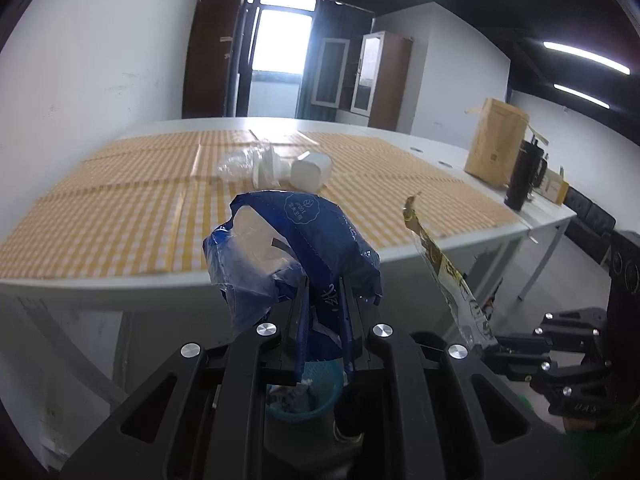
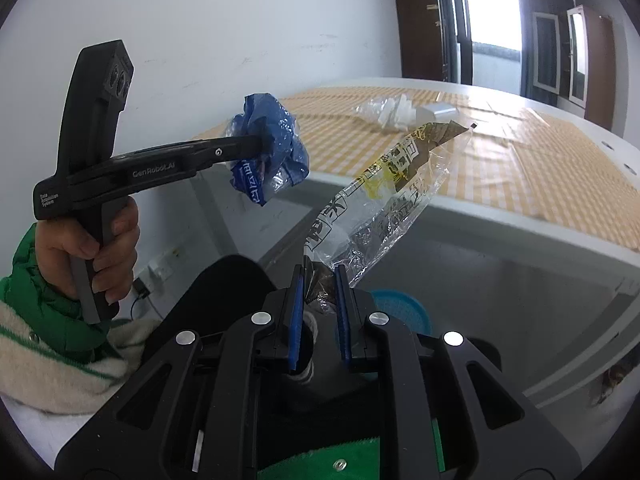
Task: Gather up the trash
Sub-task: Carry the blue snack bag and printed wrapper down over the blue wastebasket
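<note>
— Right down by your left gripper (image 1: 323, 280), what do you see?

— Your two fingers (image 1: 298, 312) are squeezed on the blue bag (image 1: 296, 236). It puffs up and out past the tips. Under the fingers, straight below, sits the teal bin (image 1: 306, 394).

— And your right gripper (image 2: 319, 276)?

— Its blue pads (image 2: 297, 320) pinch the bottom end of the clear wrapper (image 2: 384, 188). The wrapper is long. It points up and away from the tips, toward the table (image 2: 440, 204). The teal bin (image 2: 396, 312) peeks out just below and behind those tips too.

— So which way does the trash have to go?

— Down, I think. Both pieces hang off the table edge, over the floor. Your left one looks closer to being right above the bin.

— Anything left farther out?

— Yes. Well past both tips, on the checkered cloth (image 1: 120, 208), lie a white cup (image 1: 310, 172) and some crinkly plastic (image 1: 240, 162).
</note>
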A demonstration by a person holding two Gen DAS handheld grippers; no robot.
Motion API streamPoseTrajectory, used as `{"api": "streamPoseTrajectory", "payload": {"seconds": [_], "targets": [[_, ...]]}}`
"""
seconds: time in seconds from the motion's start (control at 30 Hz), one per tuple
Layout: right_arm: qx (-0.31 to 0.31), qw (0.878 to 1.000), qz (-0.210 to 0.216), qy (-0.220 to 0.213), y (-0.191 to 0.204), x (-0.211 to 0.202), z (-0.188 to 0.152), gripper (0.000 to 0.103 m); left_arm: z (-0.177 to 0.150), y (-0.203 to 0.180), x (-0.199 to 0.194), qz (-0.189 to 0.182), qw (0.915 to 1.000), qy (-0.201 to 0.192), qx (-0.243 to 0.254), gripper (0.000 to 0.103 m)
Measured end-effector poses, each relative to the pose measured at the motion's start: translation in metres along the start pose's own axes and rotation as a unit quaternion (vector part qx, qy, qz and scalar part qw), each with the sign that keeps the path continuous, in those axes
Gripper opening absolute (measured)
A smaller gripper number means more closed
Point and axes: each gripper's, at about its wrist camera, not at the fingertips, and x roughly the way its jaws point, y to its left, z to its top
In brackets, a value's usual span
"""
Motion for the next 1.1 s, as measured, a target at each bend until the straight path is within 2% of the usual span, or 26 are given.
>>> {"api": "streamPoseTrajectory", "payload": {"seconds": [0.23,0.4,0.77,0.97,1.1], "targets": [[-0.015,0.998,0.03,0.051,0.022,0.012,-0.028,0.014,-0.032,0.001,0.004,-0.018,0.999,0.038,-0.014,0.013],[-0.002,0.995,0.047,0.089,0.024,0.042,-0.036,0.014,-0.046,0.003,0.015,-0.02,0.9978,0.06,-0.021,0.013],[0.054,0.986,0.048,0.15,-0.002,0.12,-0.053,0.014,-0.083,0.027,0.063,-0.025,0.9915,0.11,-0.064,0.013],[0.106,0.977,0.043,0.182,-0.033,0.176,-0.062,0.014,-0.097,0.037,0.085,-0.015,0.9919,0.112,-0.058,0.013],[0.109,0.971,0.034,0.21,-0.043,0.215,-0.064,0.014,-0.107,0.049,0.109,-0.015,0.9895,0.124,-0.072,0.013]]}}
